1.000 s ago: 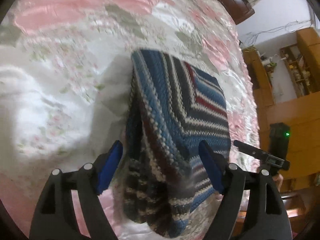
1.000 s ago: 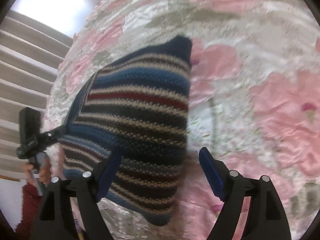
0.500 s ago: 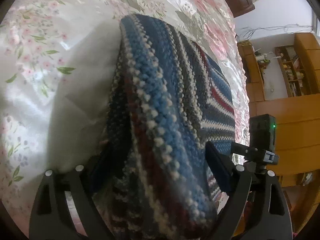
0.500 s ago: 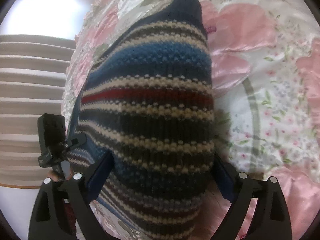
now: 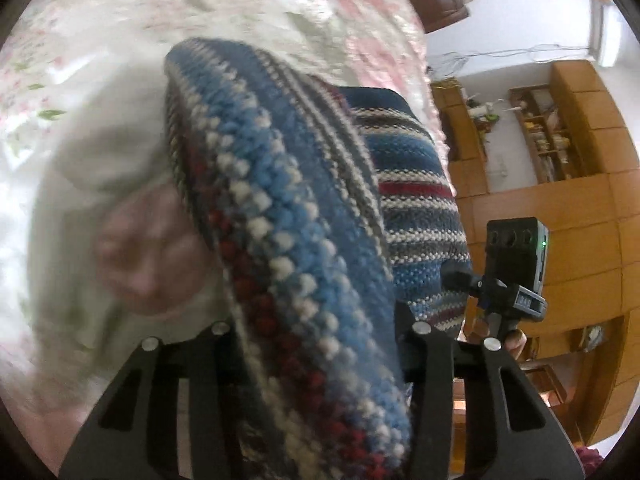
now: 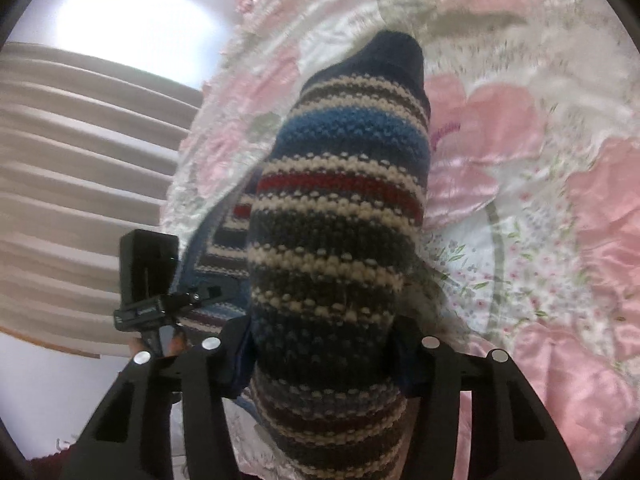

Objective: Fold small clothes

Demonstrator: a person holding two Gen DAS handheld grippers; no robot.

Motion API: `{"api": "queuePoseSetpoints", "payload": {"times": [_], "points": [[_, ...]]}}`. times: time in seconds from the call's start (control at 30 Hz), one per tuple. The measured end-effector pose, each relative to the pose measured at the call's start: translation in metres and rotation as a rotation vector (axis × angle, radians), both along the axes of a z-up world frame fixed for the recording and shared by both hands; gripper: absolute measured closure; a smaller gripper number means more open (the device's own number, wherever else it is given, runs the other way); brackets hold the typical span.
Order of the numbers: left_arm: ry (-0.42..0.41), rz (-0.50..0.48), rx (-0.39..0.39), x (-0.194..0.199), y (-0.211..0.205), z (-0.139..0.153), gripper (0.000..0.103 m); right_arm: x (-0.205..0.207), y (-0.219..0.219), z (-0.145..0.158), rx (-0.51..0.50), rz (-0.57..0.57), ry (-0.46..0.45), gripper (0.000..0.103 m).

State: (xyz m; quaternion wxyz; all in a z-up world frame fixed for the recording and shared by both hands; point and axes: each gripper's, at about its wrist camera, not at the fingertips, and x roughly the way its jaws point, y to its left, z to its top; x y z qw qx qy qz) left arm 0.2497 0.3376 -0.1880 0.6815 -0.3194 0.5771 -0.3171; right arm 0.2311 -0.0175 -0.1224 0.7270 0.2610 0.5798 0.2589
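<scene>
Item: striped knit garment (image 5: 304, 240), chunky bobbled wool in blue, navy, cream and dark red bands. Location: held off the bed (image 6: 520, 208), a glossy pink floral satin quilt. Left gripper (image 5: 320, 344) and right gripper (image 6: 324, 356) each had fingers closed on a bunched edge. Status: judged mid-fold; garment doubled over, not yet laid flat.

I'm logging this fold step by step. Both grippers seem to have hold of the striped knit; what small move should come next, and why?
Probably carry both held edges forward and lay them down on the far part. The left gripper and right gripper each pinch the striped knit, bunched and raised off the floral bedspread, so the fold is not yet laid.
</scene>
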Motion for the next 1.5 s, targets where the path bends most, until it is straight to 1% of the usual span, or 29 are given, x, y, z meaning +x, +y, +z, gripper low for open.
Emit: {"api": "queuePoseSetpoints", "payload": {"times": [0.17, 0.23, 0.33, 0.4, 0.47, 0.57, 0.67, 0.7, 0.73, 0.77, 0.8, 0.87, 0.93, 1.0, 1.03, 1.1, 1.2, 1.27, 1.37, 1.43, 1.47, 1.5], "points": [[-0.059, -0.019, -0.058, -0.006, -0.038, 0.030, 0.060, -0.011, -0.042, 0.034, 0.001, -0.009, -0.065, 0.050], [-0.083, -0.028, -0.085, -0.004, -0.059, 0.045, 0.060, -0.015, -0.069, 0.049, 0.005, -0.034, -0.086, 0.050], [-0.135, -0.051, -0.090, 0.001, -0.097, 0.064, 0.060, -0.017, -0.112, 0.063, -0.012, -0.071, -0.106, 0.050], [-0.166, -0.066, -0.078, 0.002, -0.124, 0.071, 0.060, -0.017, -0.136, 0.064, -0.011, -0.087, -0.106, 0.050], [-0.175, -0.077, -0.068, -0.001, -0.138, 0.069, 0.060, -0.019, -0.161, 0.057, -0.013, -0.102, -0.095, 0.050], [-0.190, -0.109, -0.012, -0.002, -0.168, 0.058, 0.060, -0.020, -0.184, 0.036, -0.014, -0.120, -0.060, 0.049], [-0.155, -0.138, 0.050, -0.004, -0.190, 0.027, 0.060, -0.022, -0.201, 0.000, -0.018, -0.146, 0.007, 0.049], [-0.144, -0.145, 0.077, -0.005, -0.197, 0.015, 0.060, -0.025, -0.207, -0.020, -0.023, -0.162, 0.048, 0.049], [-0.121, -0.155, 0.109, -0.008, -0.203, -0.001, 0.060, -0.027, -0.209, -0.031, -0.032, -0.170, 0.066, 0.048], [-0.109, -0.156, 0.131, -0.011, -0.206, -0.013, 0.058, -0.029, -0.211, -0.043, -0.034, -0.178, 0.076, 0.047], [-0.105, -0.148, 0.145, -0.014, -0.207, -0.023, 0.057, -0.032, -0.215, -0.054, -0.002, -0.191, 0.073, 0.045], [-0.084, -0.118, 0.118, -0.020, -0.203, -0.039, 0.055, -0.035, -0.217, -0.063, 0.028, -0.202, 0.068, 0.043], [-0.066, -0.089, 0.104, -0.021, -0.200, -0.044, 0.054, -0.034, -0.216, -0.065, 0.019, -0.199, 0.062, 0.040], [-0.078, -0.086, 0.129, -0.024, -0.199, -0.041, 0.053, -0.033, -0.214, -0.062, 0.004, -0.194, 0.073, 0.034], [-0.092, -0.089, 0.159, -0.026, -0.201, -0.035, 0.051, -0.034, -0.214, -0.059, -0.009, -0.197, 0.074, 0.032], [-0.098, -0.077, 0.188, -0.032, -0.204, -0.024, 0.050, -0.044, -0.218, -0.048, -0.044, -0.207, 0.067, 0.024], [-0.119, -0.069, 0.229, -0.039, -0.196, -0.003, 0.051, -0.062, -0.219, -0.036, -0.056, -0.208, 0.055, 0.020], [-0.143, -0.066, 0.245, -0.047, -0.193, 0.009, 0.051, -0.079, -0.224, -0.035, -0.049, -0.211, 0.077, 0.020], [-0.183, -0.064, 0.246, -0.065, -0.183, 0.024, 0.051, -0.103, -0.225, -0.037, -0.031, -0.214, 0.098, 0.020], [-0.206, -0.061, 0.266, -0.076, -0.178, 0.031, 0.051, -0.112, -0.221, -0.042, -0.014, -0.212, 0.115, 0.020], [-0.211, -0.065, 0.271, -0.081, -0.181, 0.033, 0.051, -0.113, -0.218, -0.045, -0.008, -0.210, 0.126, 0.023], [-0.210, -0.070, 0.273, -0.081, -0.190, 0.037, 0.051, -0.116, -0.214, -0.050, -0.010, -0.205, 0.140, 0.033]]}}
